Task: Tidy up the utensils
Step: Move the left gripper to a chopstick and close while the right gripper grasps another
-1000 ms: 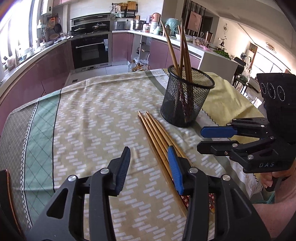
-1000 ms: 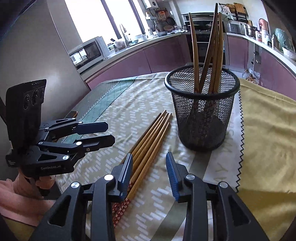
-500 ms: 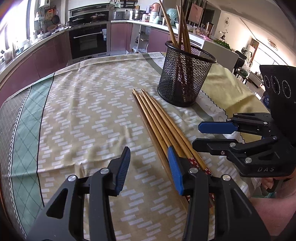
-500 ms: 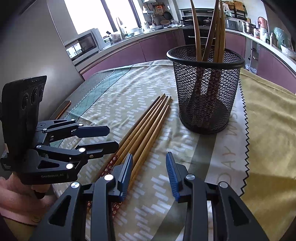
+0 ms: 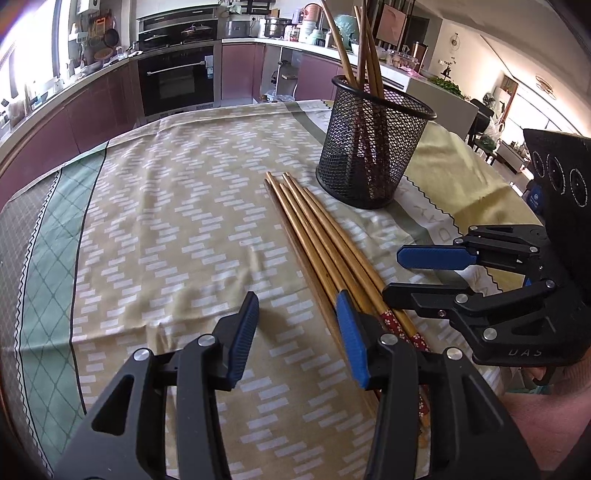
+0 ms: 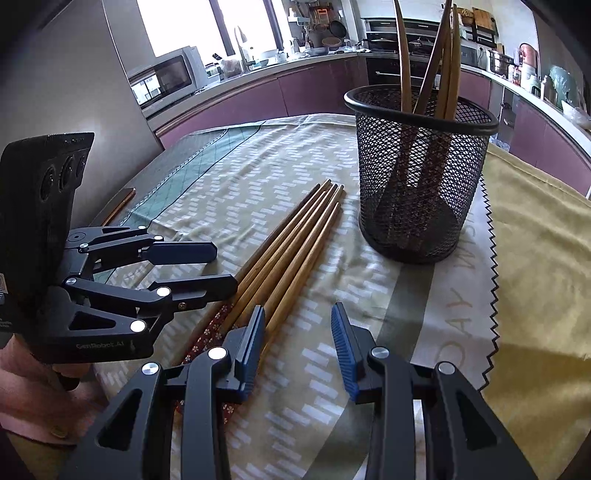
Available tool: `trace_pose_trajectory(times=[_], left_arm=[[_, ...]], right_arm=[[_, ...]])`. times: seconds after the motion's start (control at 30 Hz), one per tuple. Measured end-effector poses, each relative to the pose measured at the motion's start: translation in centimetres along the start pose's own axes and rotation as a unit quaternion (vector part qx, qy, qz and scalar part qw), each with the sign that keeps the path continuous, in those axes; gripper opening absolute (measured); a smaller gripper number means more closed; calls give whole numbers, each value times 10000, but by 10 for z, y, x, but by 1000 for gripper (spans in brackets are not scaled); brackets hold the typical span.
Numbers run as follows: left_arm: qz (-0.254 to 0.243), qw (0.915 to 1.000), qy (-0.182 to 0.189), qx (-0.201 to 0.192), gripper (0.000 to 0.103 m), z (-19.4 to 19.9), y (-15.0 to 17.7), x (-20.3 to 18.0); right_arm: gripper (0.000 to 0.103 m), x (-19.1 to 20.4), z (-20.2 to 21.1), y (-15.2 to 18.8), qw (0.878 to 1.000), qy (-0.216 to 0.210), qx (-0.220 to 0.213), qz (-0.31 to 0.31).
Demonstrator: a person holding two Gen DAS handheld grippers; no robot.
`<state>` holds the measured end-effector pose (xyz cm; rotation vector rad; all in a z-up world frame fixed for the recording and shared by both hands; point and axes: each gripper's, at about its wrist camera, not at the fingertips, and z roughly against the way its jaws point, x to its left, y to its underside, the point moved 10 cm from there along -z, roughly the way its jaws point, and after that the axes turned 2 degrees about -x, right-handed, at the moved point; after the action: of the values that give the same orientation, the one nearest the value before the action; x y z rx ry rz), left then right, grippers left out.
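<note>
Tabletop [image 5: 155, 206] w/ patterned cloth. Mesh holder [image 5: 369, 147] far right, upright, few chopsticks already inside. Loose chopsticks [image 5: 317, 236] lie bundled on cloth, tips just beside holder, decorated ends near.

Left gripper [image 5: 295, 332]: wide open, empty, right finger over bundle's near end. Right gripper [image 6: 297, 343]: wide open, empty, left finger touching or just above bundle.

Judgement: pick step. Straddle one stick only, close near decorated end, lift clear, tip upright before dropping into holder; avoid nudging holder.

Kitchen: mauve cabinets [image 5: 92, 110], built-in black oven [image 5: 177, 83], bright window [image 6: 177, 22], microwave [image 6: 166, 79] on counter.
</note>
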<state>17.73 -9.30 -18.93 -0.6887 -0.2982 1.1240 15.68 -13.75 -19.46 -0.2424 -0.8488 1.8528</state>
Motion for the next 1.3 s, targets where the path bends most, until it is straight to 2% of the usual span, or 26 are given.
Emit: trace_pose_trajectory(times=[1.07, 1.3], left_arm=[[-26, 9998, -196, 54, 46, -10, -11, 8], [-111, 9996, -258, 73, 38, -14, -12, 8]], right_arm=[[28, -2, -13, -9, 9991, 394, 77, 103], [23, -6, -14, -10, 9992, 390, 79, 50]])
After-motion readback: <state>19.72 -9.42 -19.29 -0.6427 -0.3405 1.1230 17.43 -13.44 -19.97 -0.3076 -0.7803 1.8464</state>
